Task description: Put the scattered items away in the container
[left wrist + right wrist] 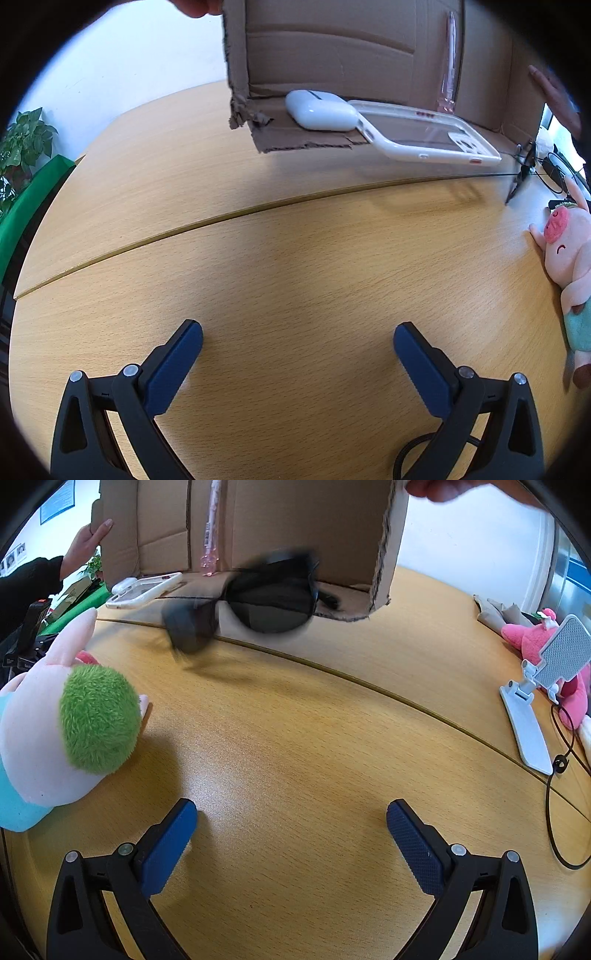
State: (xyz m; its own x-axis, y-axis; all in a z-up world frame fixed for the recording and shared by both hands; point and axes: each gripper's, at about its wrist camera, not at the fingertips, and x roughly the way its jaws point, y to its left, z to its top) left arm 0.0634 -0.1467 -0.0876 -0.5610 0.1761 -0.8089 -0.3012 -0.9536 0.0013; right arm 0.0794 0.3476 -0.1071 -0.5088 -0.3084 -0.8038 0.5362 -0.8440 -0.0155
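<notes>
A person's hands hold a cardboard box tipped on its side above the wooden table. A white earbud case and a clear phone case lie at its open mouth, and a pink pen stands inside. Black sunglasses, blurred by motion, hang at the box's lip over the table. A pink plush pig with a green tuft lies on the table. My left gripper and right gripper are both open and hold nothing, well short of the box.
A white phone stand, a pink plush toy and a black cable sit at the right edge. A potted plant and a green object stand past the table's left edge. A seam crosses the tabletop.
</notes>
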